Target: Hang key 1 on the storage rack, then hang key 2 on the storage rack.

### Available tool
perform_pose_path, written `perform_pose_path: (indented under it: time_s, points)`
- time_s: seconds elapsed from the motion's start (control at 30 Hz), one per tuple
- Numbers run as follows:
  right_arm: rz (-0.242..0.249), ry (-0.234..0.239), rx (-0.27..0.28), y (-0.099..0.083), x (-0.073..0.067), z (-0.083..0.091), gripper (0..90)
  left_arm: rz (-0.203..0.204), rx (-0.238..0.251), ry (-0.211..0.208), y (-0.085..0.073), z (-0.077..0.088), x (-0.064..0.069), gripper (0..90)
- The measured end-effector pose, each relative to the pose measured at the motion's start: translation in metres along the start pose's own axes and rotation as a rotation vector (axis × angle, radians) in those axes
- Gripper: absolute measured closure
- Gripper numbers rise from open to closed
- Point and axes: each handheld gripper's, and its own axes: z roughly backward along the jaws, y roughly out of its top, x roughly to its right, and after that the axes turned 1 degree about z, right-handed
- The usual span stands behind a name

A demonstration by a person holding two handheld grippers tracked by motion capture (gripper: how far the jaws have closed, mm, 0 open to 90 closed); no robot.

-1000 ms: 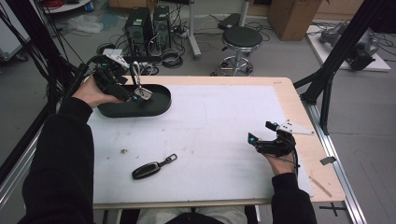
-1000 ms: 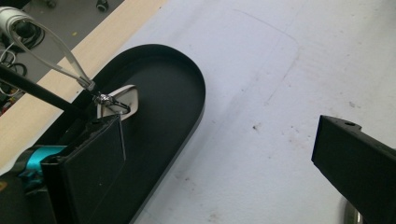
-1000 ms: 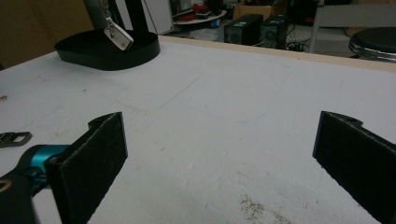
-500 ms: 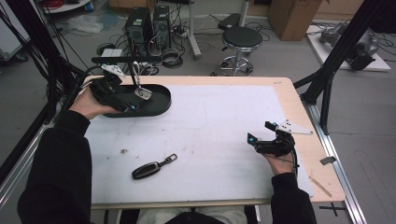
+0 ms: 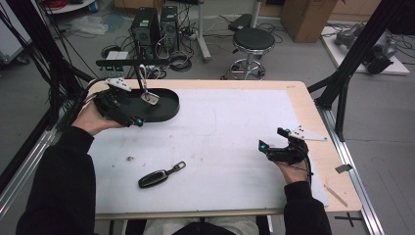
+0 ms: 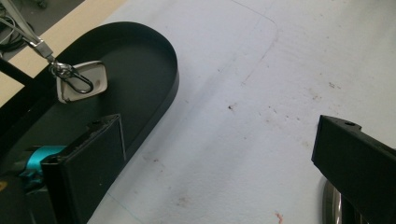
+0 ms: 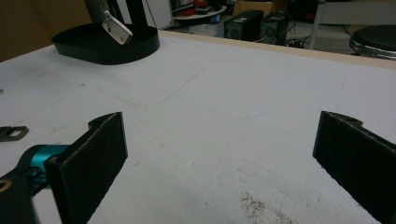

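A black oval tray (image 5: 172,105) sits at the table's far left. In it lies a white key fob (image 5: 151,98) on a carabiner, and a metal loop rises from the fob. My left gripper (image 5: 131,111) hovers open at the tray's left end with nothing between its jaws. In the left gripper view the fob (image 6: 82,82) lies ahead to the left inside the tray (image 6: 173,79). A black car key (image 5: 158,176) lies on the white mat near the front. My right gripper (image 5: 273,138) stands open and empty at the right. It faces the distant tray (image 7: 116,49) and fob (image 7: 117,30).
The white mat (image 5: 230,127) covers most of the wooden table (image 5: 318,117). A small metal ring piece (image 7: 11,133) lies at the left edge of the right gripper view. Behind the table stand a stool (image 5: 252,40) and computer cases (image 5: 156,24) on the floor.
My left gripper has drawn back to the left and toward the person, off the middle of the tray. The white fob stays in the tray. The right gripper has not moved.
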Motion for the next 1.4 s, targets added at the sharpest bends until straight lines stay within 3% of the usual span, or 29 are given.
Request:
perform_pose_path:
  time_s: [0.3,0.5,0.8,1.1,1.3,1.4]
  points:
    - [0.002,0.003,-0.005,0.000,-0.001,0.000,2.1,-0.007,-0.017,-0.013,-0.007,-0.006,0.009,3.2]
    - [0.002,0.000,0.003,0.000,0.001,0.000,2.1,-0.049,-0.044,-0.027,-0.012,-0.020,0.027,3.2]
    - [0.006,0.002,-0.003,0.000,0.000,0.000,2.1,-0.062,-0.055,-0.045,-0.020,-0.035,0.048,3.2]
    - [0.011,0.000,-0.007,0.000,-0.001,0.000,2.2,-0.103,-0.093,-0.049,-0.027,-0.050,0.074,3.2]
    - [0.013,0.000,-0.009,0.000,-0.001,0.000,2.1,-0.077,-0.102,-0.054,-0.036,-0.058,0.081,3.2]
    - [0.012,0.000,-0.010,0.000,-0.001,0.000,2.1,-0.090,-0.122,-0.061,-0.038,-0.061,0.088,3.2]
